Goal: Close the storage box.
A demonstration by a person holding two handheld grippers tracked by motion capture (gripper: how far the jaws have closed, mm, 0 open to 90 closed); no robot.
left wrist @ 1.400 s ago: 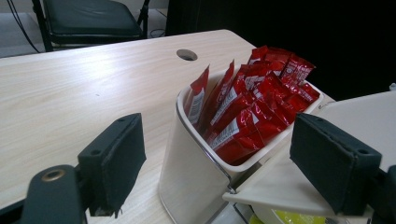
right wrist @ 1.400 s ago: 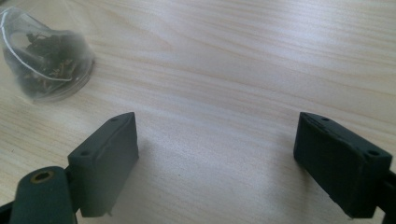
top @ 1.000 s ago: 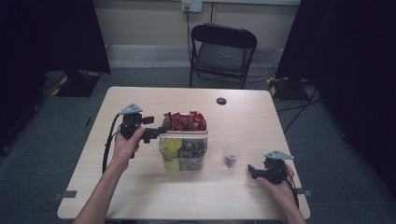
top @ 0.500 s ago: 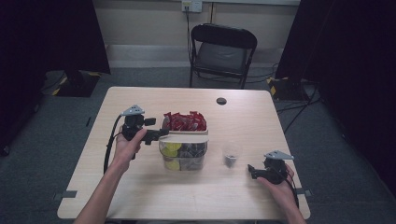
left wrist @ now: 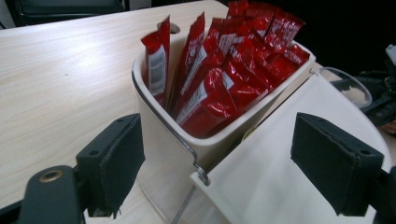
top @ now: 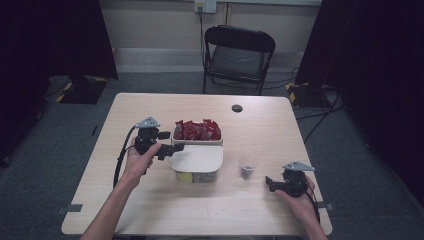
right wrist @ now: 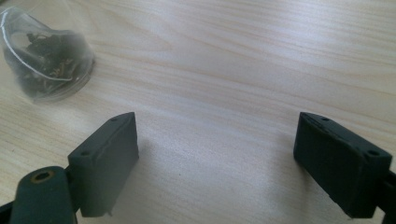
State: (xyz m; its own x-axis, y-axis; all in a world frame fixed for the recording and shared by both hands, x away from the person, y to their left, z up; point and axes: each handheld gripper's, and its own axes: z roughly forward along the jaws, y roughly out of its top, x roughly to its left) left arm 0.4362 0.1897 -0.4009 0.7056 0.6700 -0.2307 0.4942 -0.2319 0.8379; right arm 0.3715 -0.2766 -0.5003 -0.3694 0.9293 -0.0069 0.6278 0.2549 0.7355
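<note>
A white bin (top: pixel 176 136) packed with upright red packets (top: pixel 197 130) stands mid-table. Against its near side sits a clear-walled container (top: pixel 194 176) with yellow and dark contents, covered by a white lid (top: pixel 196 157). My left gripper (top: pixel 173 147) is open at the lid's left corner. In the left gripper view the gripper (left wrist: pixel 219 172) straddles the bin's corner (left wrist: pixel 159 126) and the lid's edge (left wrist: pixel 280 177), holding neither. The red packets (left wrist: pixel 219 70) stand just ahead. My right gripper (top: pixel 270 183) rests open near the front right; in its own view the gripper (right wrist: pixel 219 158) spans bare wood.
A clear cup (top: pixel 248 165) with dark bits in it stands between the container and my right gripper, and appears as the cup (right wrist: pixel 46 60) at upper left. A small dark disc (top: pixel 237 108) lies at the table's far side. A folding chair (top: pixel 239 55) stands behind.
The white lid has come down over the near container, hiding the contents from above. My left gripper has shifted slightly toward the lid's corner. The right gripper has stayed put.
</note>
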